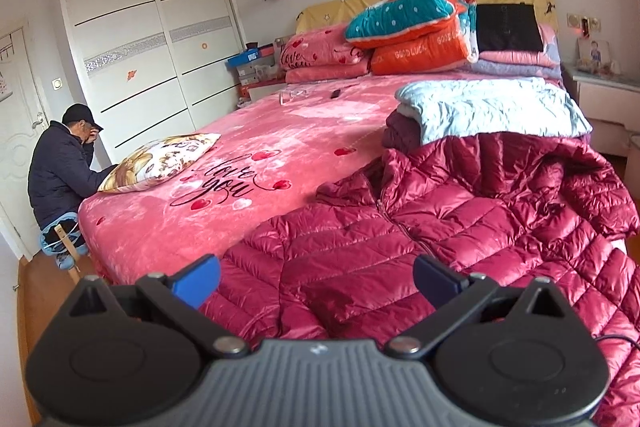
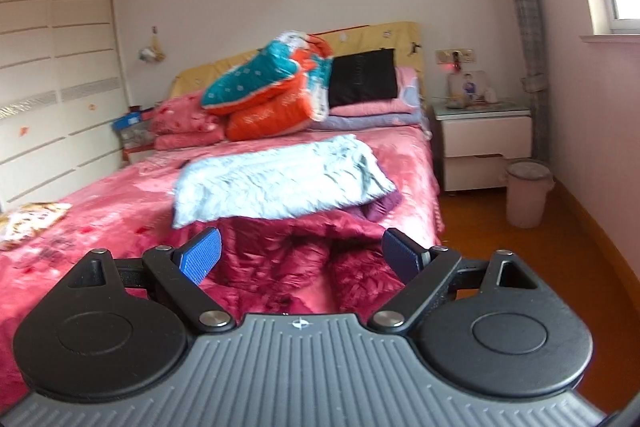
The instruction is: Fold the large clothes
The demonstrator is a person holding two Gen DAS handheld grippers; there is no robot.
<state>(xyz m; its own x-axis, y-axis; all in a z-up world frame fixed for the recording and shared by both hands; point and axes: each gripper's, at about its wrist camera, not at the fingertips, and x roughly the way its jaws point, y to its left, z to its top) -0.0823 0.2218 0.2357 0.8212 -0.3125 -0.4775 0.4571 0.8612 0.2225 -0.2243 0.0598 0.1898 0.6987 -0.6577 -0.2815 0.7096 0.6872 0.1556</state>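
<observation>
A shiny red quilted down jacket [image 1: 460,227] lies spread, zip side up, on the near right part of the pink bed [image 1: 256,163]. My left gripper [image 1: 316,279] is open and empty, just above the jacket's hem. In the right wrist view the jacket [image 2: 296,259] lies below and ahead of my right gripper [image 2: 302,255], which is open and empty above it. The jacket's far edge is partly tucked under a pale blue folded blanket [image 1: 492,107], which also shows in the right wrist view [image 2: 280,179].
Folded quilts and pillows [image 1: 416,31] are stacked at the headboard. A patterned cushion [image 1: 160,163] lies at the bed's left edge beside a seated person in dark clothes [image 1: 60,171]. A white nightstand [image 2: 484,147] and a pink bin [image 2: 528,193] stand right of the bed.
</observation>
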